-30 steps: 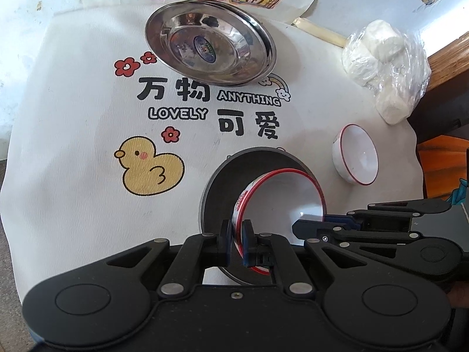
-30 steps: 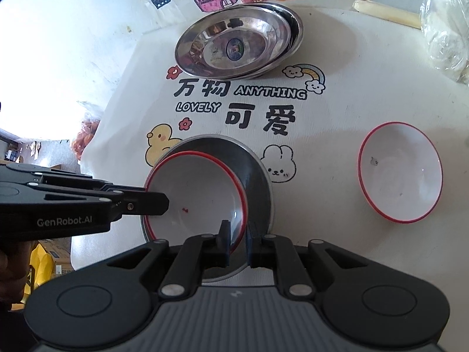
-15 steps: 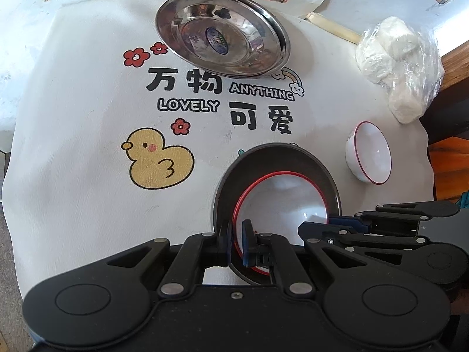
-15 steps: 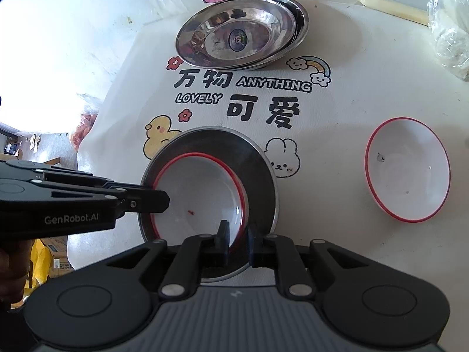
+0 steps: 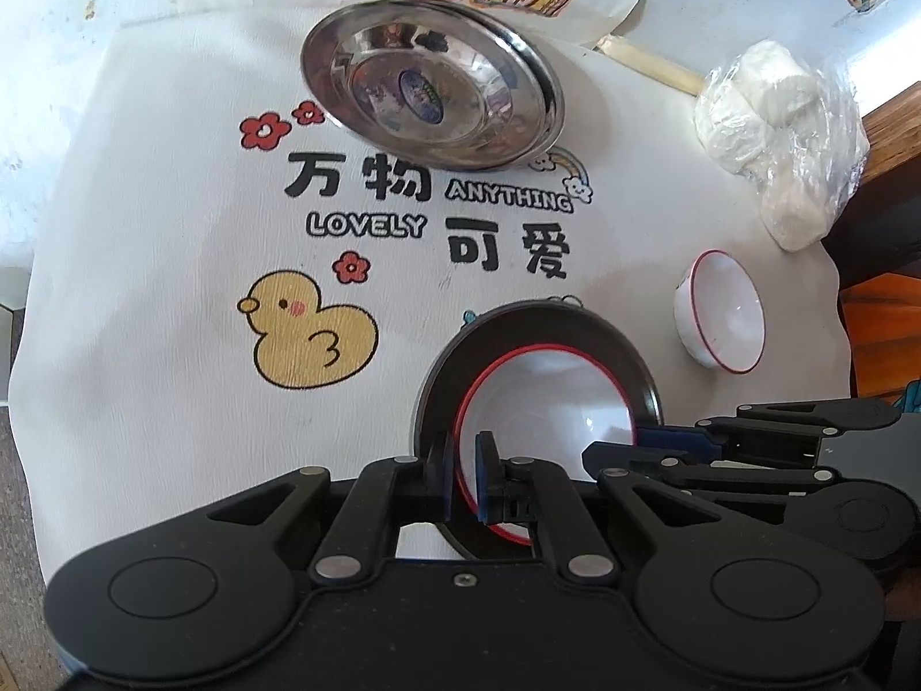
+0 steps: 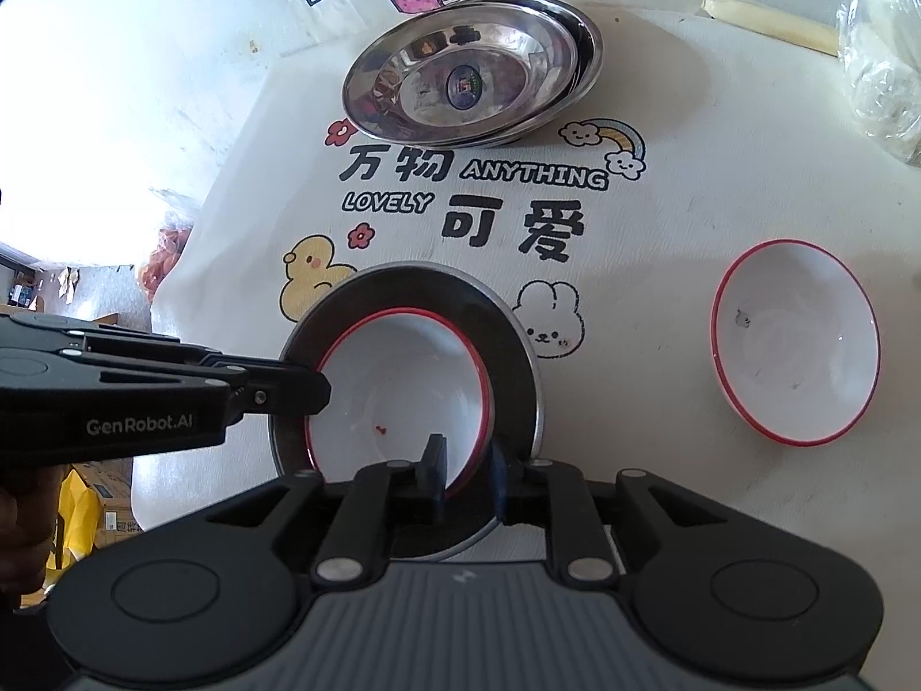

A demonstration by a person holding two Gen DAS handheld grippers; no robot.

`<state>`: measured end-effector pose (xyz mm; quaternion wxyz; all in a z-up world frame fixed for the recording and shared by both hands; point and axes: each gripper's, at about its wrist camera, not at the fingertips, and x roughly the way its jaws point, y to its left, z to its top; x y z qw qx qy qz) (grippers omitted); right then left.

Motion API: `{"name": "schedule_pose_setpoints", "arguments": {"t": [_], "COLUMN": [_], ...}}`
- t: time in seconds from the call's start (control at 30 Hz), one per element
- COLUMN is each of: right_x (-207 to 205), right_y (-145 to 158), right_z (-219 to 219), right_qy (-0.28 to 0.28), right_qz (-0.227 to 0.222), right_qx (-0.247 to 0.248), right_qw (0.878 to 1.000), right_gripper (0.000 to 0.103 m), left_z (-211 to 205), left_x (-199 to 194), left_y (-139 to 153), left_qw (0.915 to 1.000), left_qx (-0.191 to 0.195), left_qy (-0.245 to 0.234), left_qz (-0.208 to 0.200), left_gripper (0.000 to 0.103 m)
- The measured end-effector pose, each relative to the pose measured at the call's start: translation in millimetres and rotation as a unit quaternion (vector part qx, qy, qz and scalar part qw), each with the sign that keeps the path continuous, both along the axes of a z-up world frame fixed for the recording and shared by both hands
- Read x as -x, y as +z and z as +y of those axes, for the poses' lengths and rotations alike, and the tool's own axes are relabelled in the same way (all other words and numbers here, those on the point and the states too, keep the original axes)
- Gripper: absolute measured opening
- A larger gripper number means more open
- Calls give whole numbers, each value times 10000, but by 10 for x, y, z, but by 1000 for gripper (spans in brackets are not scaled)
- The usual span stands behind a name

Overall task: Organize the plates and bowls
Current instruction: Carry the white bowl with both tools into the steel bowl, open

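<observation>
A white bowl with a red rim point(image 5: 547, 403) point(image 6: 397, 380) lies inside a dark metal plate point(image 5: 518, 322) point(image 6: 506, 345) on the printed cloth. My left gripper point(image 5: 465, 475) is shut on the bowl's near-left rim; its tip point(image 6: 316, 388) also shows in the right wrist view. My right gripper point(image 6: 466, 475) straddles the opposite rim, its jaws opening, with a gap between pads and rim; it reaches in from the right point(image 5: 593, 452) in the left wrist view. A second red-rimmed bowl point(image 5: 728, 319) point(image 6: 797, 345) sits to the right. Stacked steel plates point(image 5: 426, 92) point(image 6: 466, 75) rest farther back.
A plastic bag of white buns point(image 5: 771, 132) point(image 6: 880, 57) lies at the back right beside a wooden edge point(image 5: 892, 126). A pale stick point(image 6: 771, 23) lies behind the cloth. The cloth's left edge point(image 5: 23, 345) drops off toward the floor.
The white bowl, tilted up a second ago, has settled level into the dark plate. The right gripper's jaws have spread apart from the rim; the left ones stay clamped.
</observation>
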<state>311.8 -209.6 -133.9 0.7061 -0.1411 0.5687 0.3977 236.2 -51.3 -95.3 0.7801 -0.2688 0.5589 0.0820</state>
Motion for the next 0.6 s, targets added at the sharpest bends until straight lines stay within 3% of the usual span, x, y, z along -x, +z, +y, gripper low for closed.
{"name": "schedule_pose_setpoints", "arguments": {"t": [0.43, 0.6], "right_x": [5, -13], "right_y": [96, 192], "right_z": [-85, -197], "right_qy": [-16, -124], "right_qz": [-201, -255], "right_qx": [-186, -432], "right_qw": [9996, 9987], "right_gripper": [19, 25], "left_z": [-43, -74], "left_x": [-58, -76], "left_y": [158, 222], "left_qw": [9996, 9988], "left_qx": [-184, -95], "left_qy": [-76, -156], "left_qz": [-211, -454], "left_gripper": [10, 19]}}
